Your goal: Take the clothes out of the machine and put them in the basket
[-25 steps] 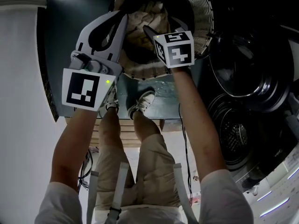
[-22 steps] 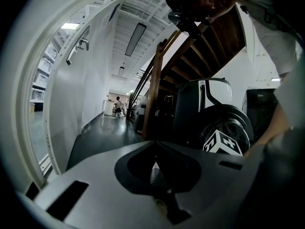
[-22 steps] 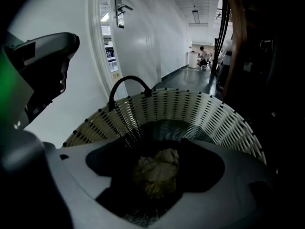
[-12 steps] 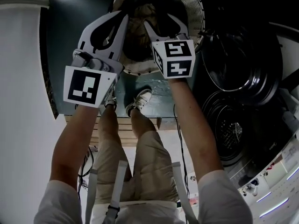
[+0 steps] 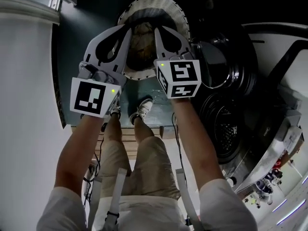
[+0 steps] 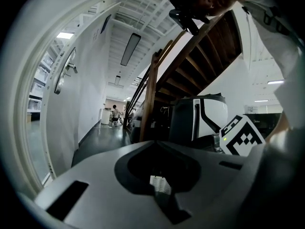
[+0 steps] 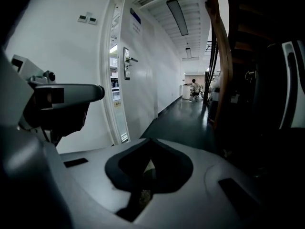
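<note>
Left gripper [image 5: 127,29]: pressed together, empty, hanging over the basket rim.
Right gripper [image 5: 158,31]: jaws just closed tight with nothing between them; I judge my load is already dropped.
Clothes [image 5: 142,38]: crumpled tan cloth in soft folds, lying in the basket at 12 o'clock.
Basket [image 5: 182,14]: round, white, slotted wall, standing on the dark floor.
Machine [image 5: 226,124]: at 4 o'clock, glossy dark door open, perforated drum; probably my next reach.
</note>
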Demonstrator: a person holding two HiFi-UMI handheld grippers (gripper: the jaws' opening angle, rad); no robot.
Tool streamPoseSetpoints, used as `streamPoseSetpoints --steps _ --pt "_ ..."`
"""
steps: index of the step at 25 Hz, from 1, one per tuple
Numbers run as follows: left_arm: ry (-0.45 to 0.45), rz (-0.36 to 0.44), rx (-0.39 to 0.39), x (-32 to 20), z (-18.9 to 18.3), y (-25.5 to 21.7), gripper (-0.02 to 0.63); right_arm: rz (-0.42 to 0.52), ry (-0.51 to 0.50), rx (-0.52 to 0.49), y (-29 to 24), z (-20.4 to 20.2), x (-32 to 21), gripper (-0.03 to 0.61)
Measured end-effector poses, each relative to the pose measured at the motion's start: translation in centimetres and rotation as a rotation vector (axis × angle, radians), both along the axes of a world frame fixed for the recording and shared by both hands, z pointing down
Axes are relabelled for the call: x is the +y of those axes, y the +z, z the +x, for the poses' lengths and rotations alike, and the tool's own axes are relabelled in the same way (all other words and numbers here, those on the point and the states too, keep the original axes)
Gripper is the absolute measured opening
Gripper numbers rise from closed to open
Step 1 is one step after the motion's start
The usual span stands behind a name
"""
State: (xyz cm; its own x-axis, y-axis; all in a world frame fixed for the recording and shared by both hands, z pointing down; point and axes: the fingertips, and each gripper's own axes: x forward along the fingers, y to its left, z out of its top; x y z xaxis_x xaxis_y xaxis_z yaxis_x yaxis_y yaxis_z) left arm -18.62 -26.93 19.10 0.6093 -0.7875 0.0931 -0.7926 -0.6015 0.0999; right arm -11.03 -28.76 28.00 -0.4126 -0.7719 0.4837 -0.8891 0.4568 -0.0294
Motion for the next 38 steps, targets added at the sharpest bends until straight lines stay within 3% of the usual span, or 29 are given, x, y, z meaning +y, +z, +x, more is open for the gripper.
streamPoseSetpoints --steps 6,12,28,34,38 --pt "0.045 0.033 0.019 0.9 1.5 -7.0 0.012 0.049 0.038 -0.038 -8.6 2.0 1.1 0.014" --pt "0.102 0.099 0.056 1.9 2.9 -16.2 0.012 0.159 0.099 -0.067 -19.4 4.9 2.6 0.014" --pt "0.136 0.321 0.135 4.6 1.3 -40.0 0.012 0.46 0.157 -0.116 -47.8 9.2 9.0 0.014" --pt "0.119 0.426 0.166 6.2 -0.5 -45.8 0.012 0.574 0.171 -0.123 -53.6 10.4 11.5 0.014" --pt "0.113 0.456 0.156 7.3 -1.7 -49.1 0.012 0.594 0.183 -0.13 -56.7 11.2 13.1 0.014"
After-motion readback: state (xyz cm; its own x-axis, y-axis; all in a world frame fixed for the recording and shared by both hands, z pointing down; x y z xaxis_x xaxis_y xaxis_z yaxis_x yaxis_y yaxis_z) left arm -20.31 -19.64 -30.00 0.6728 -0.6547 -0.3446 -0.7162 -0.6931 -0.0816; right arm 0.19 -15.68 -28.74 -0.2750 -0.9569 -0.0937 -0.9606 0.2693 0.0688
